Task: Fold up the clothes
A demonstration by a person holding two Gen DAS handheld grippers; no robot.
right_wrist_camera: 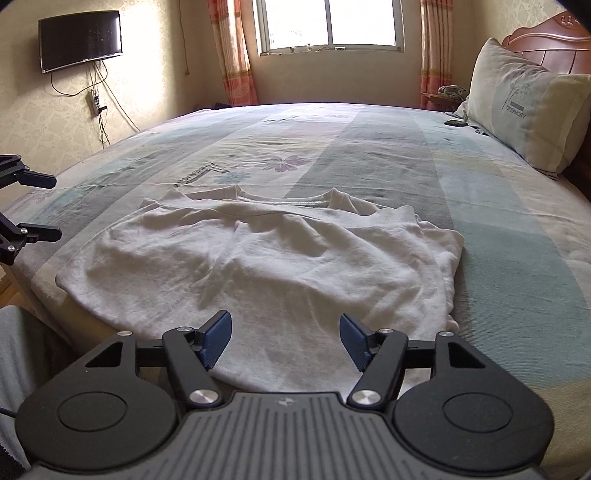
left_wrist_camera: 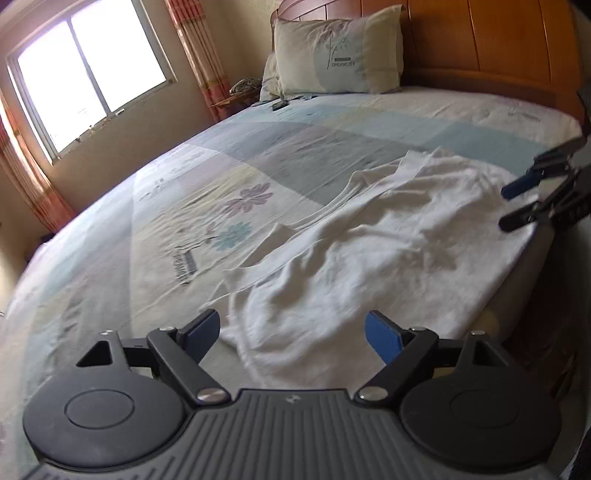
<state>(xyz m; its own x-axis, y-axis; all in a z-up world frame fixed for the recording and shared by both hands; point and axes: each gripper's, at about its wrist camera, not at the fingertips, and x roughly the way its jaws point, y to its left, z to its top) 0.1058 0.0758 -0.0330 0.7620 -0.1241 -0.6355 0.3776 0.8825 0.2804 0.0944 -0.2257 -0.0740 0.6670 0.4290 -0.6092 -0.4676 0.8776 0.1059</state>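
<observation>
A white T-shirt point(left_wrist_camera: 369, 236) point(right_wrist_camera: 258, 258) lies spread and wrinkled on the patterned bedsheet point(right_wrist_camera: 369, 147), close to the near edge of the bed. Its neckline point(right_wrist_camera: 284, 199) is on the far side in the right wrist view. My left gripper point(left_wrist_camera: 291, 325) point(right_wrist_camera: 54, 207) hovers open over one side of the shirt, nothing between its blue pads. My right gripper point(right_wrist_camera: 285, 325) point(left_wrist_camera: 509, 207) stands open just above the shirt's hem, its pads apart and holding no cloth.
A pillow point(left_wrist_camera: 340, 55) point(right_wrist_camera: 528, 114) leans on the wooden headboard point(left_wrist_camera: 498, 40), with a dark phone point(right_wrist_camera: 455, 123) beside it. A window point(right_wrist_camera: 330, 24) with curtains and a wall TV point(right_wrist_camera: 79, 38) lie beyond the bed. The mattress edge point(right_wrist_camera: 48, 295) drops off near the shirt.
</observation>
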